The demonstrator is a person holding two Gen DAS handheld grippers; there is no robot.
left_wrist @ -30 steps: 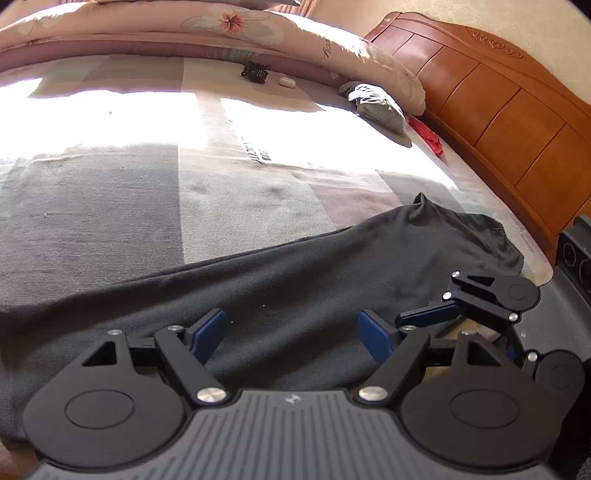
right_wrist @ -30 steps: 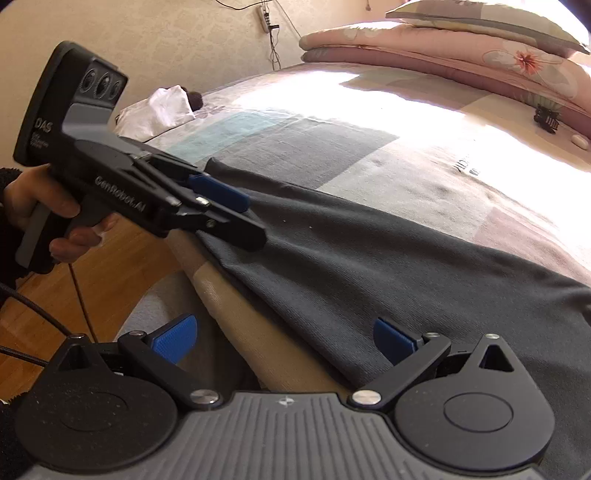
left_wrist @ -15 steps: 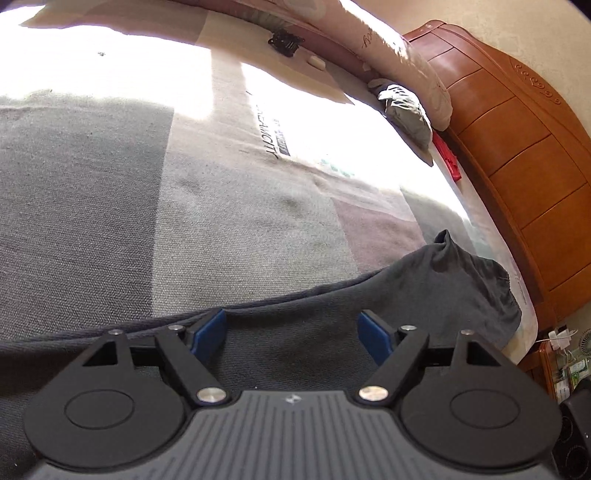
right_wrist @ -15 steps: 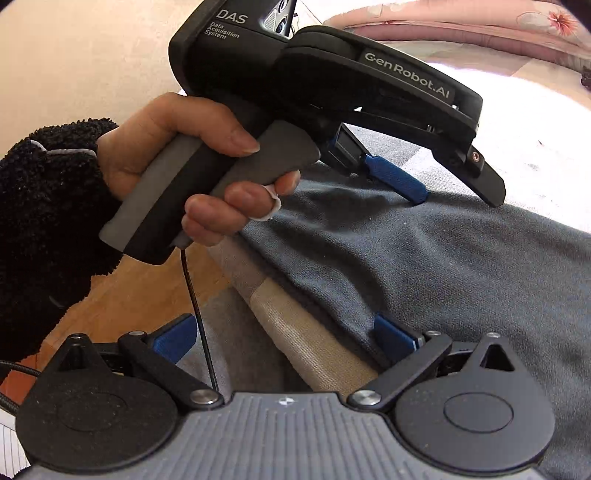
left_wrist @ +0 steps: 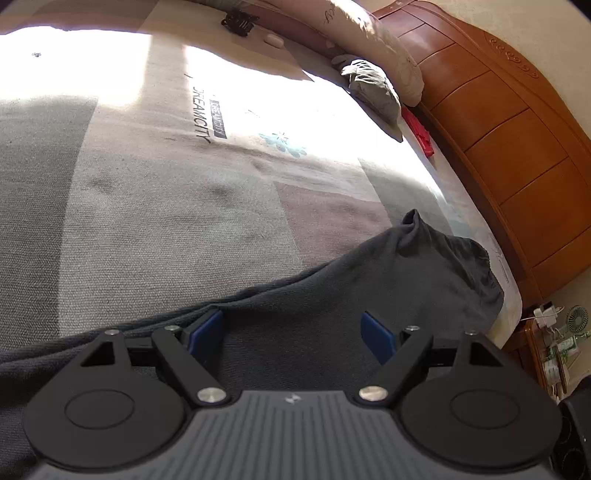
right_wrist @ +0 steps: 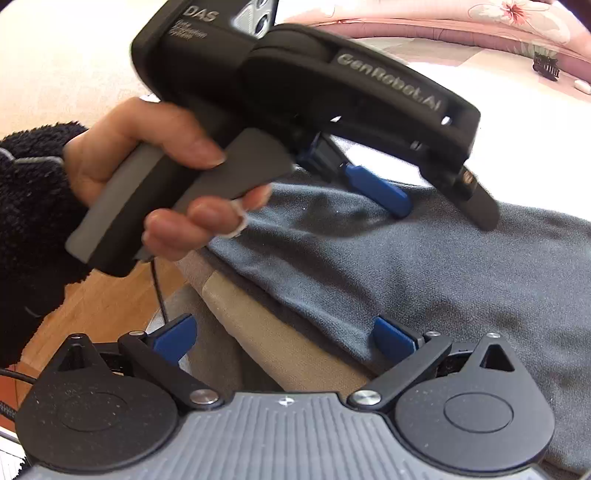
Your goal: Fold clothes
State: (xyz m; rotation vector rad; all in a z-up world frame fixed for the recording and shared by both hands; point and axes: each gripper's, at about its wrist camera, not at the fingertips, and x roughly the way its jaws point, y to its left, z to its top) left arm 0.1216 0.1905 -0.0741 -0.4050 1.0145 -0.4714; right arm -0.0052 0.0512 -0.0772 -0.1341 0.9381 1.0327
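A dark grey garment [left_wrist: 369,280] lies spread along the near edge of the bed, its far end bunched by the corner. My left gripper [left_wrist: 291,325] hovers low over it near its upper hem; its jaws are opening, with flat cloth under the blue pads [left_wrist: 207,328] but nothing pinched. In the right wrist view the left gripper [right_wrist: 439,206] is held by a hand [right_wrist: 147,166] in a dark fuzzy sleeve, above the garment [right_wrist: 406,266]. My right gripper [right_wrist: 284,332] is open at the bed's edge, its right pad [right_wrist: 391,339] by the garment's lower hem.
The patchwork bedsheet [left_wrist: 166,206] stretches away, sunlit at the back. A wooden headboard [left_wrist: 517,147], a pillow [left_wrist: 388,44], a balled grey cloth [left_wrist: 373,88], a red item [left_wrist: 419,131] and a black hair clip [left_wrist: 240,22] lie far off. Wooden floor [right_wrist: 92,306] is left of the bed.
The left gripper has moved forward and lower across the garment, now filling the top of the right wrist view. The right gripper has dropped out of the left wrist view.
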